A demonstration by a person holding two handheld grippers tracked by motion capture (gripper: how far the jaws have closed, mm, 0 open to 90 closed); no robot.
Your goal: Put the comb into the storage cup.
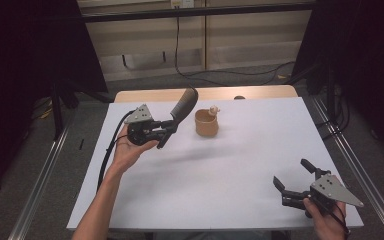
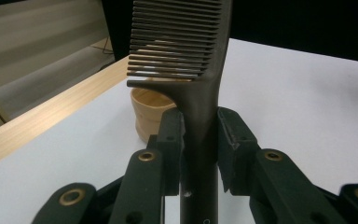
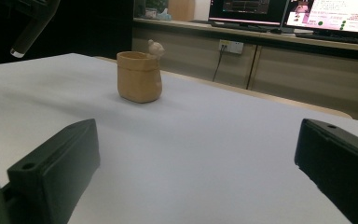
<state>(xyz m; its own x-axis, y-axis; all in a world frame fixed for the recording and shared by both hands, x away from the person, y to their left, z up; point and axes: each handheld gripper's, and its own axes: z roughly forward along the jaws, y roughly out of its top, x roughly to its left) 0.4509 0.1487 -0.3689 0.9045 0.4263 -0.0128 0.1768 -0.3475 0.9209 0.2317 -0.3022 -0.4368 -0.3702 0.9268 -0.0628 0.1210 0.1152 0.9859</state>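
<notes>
Our grippers, the left gripper point(image 1: 166, 131) and the right gripper point(image 1: 291, 177), are black, jointed (brass-ringed screws), topped by grey triangular plates, trailing black cables; our forearms are bare.

Dim overhead light, soft shadows — dark edges, near jaws slightly blurred.

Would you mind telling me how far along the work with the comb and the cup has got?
Done: the left hand-held gripper has the dark comb clamped by its handle and lifted off the white table. In hand: the comb hangs in the air just left of the tan cup. Left: it is not in the cup yet, probably the next step. The right hand-held gripper waits open near the table's front edge.
</notes>
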